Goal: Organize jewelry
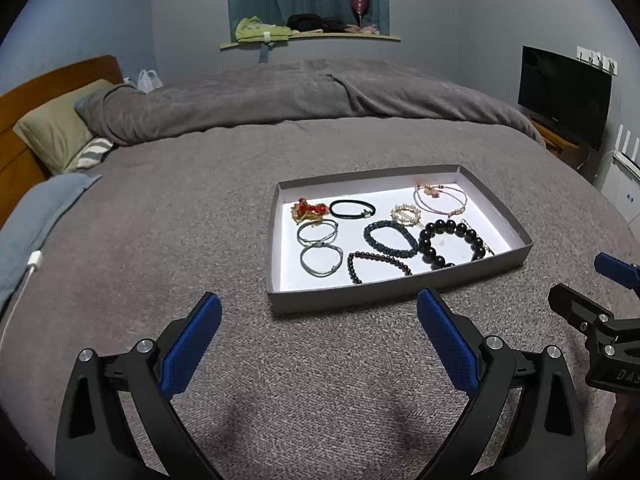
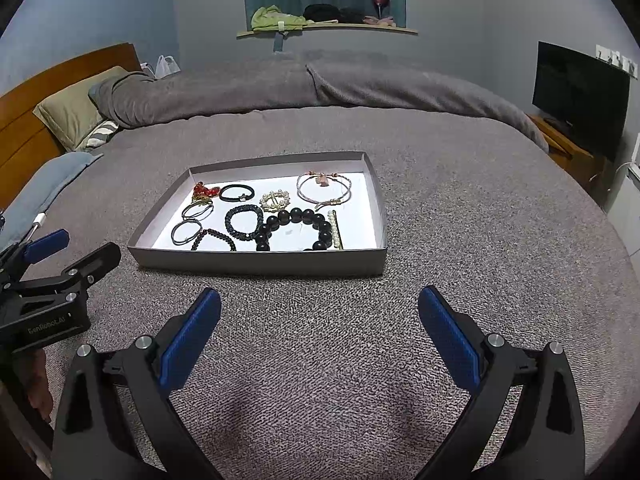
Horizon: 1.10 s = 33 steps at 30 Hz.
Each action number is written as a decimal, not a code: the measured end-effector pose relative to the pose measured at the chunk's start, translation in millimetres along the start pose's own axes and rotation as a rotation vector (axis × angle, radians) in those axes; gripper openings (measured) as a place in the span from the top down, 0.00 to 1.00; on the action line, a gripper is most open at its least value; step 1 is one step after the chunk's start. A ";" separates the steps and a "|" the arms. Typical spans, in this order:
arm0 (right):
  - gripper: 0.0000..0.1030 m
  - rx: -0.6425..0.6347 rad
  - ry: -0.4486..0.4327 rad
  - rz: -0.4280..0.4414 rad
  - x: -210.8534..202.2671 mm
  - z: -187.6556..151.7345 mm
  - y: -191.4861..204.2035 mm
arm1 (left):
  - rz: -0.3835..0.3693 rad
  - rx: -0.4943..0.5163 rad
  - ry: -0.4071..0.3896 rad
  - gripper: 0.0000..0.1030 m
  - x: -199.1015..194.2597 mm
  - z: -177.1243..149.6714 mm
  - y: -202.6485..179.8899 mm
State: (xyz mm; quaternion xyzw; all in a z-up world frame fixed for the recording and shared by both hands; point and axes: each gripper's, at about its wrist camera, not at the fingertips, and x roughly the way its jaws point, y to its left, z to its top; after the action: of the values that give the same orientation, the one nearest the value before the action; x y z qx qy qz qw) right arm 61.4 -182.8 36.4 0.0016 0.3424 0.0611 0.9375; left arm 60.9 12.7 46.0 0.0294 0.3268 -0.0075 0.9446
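A shallow grey tray [image 1: 400, 294] [image 2: 260, 264] with a white floor lies on the bed. In it are several pieces: a big black bead bracelet [image 1: 452, 242] [image 2: 296, 216], a dark blue bead bracelet [image 1: 390, 238] [image 2: 243, 222], a small dark bead bracelet [image 1: 376, 260], two thin wire bangles [image 1: 320, 246], a black hair tie [image 1: 352, 209] [image 2: 237, 192], a red ornament [image 1: 306, 210], a pearl brooch [image 1: 406, 213] [image 2: 275, 201], and a pink cord bracelet [image 1: 440, 199] [image 2: 324, 188]. My left gripper [image 1: 320, 312] is open and empty, short of the tray. My right gripper [image 2: 320, 308] is open and empty too.
The bed is covered by a grey blanket [image 1: 200, 208] with a rolled duvet [image 1: 280, 92] behind the tray. Pillows [image 1: 60, 136] and a wooden headboard [image 1: 24, 112] are at left. A TV [image 1: 564, 96] stands at right. A white cable [image 1: 24, 276] lies at the left edge.
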 end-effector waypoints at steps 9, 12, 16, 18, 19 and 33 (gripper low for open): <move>0.05 -0.006 -0.004 -0.001 -1.1 0.6 0.0 | -0.002 0.003 0.006 0.05 1.4 -0.5 -0.4; 0.05 -0.005 -0.003 0.002 -1.6 0.9 -0.1 | 0.000 0.000 0.006 0.05 1.3 -0.3 -0.2; 0.05 -0.010 -0.005 0.002 -3.4 1.3 0.9 | 0.000 0.003 0.004 0.05 0.7 0.1 0.1; 0.05 -0.010 -0.008 0.004 -5.1 1.5 1.4 | 0.000 0.003 0.004 0.05 0.6 0.1 0.1; 0.05 -0.010 -0.008 0.004 -5.7 1.7 1.5 | 0.000 0.003 0.003 0.05 0.4 0.1 0.1; 0.05 -0.014 -0.006 0.002 -5.9 1.5 2.4 | 0.001 0.007 0.003 0.05 -1.0 0.1 0.3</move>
State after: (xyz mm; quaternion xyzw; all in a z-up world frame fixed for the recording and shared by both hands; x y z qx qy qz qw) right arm 57.6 -181.0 41.5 -0.0047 0.3390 0.0643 0.9386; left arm 60.2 13.0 46.7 0.0329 0.3283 -0.0083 0.9440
